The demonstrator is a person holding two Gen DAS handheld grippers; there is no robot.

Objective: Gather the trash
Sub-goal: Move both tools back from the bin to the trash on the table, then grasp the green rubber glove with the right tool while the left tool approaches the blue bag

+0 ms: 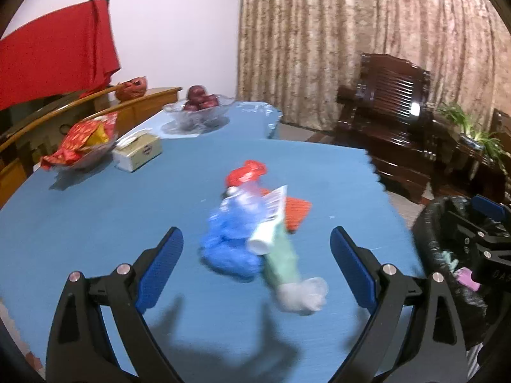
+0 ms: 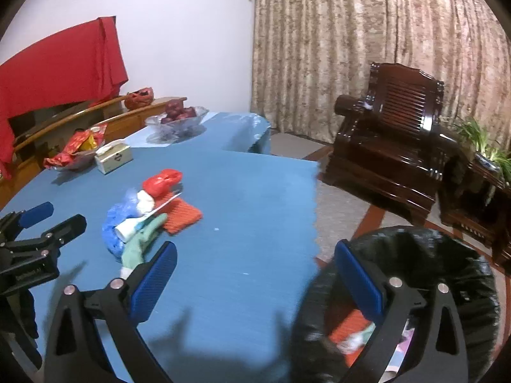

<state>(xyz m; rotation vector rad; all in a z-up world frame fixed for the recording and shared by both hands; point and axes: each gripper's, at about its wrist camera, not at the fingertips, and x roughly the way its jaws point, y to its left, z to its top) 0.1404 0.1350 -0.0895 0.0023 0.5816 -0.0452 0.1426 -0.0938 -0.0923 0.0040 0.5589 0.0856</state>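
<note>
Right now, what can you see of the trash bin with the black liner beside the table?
The trash bin stands on the floor just off the blue table's scalloped edge, upright and open-topped. A glossy, crinkled black plastic liner is folded over its round rim. Inside lie an orange piece, something pale green-white, and a pink scrap. The right gripper, open and empty, straddles the bin's near rim, one finger over the opening; whether it touches the liner is unclear.

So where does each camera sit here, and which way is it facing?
Left wrist: on the left gripper, low over the blue table, facing the trash pile; its open fingers show.
Right wrist: on the right gripper, at the table's edge above the black-lined trash bin; its open fingers show.
Shared: pile, bin, fruit bowl, tissue box, and each shows the other gripper.
</note>
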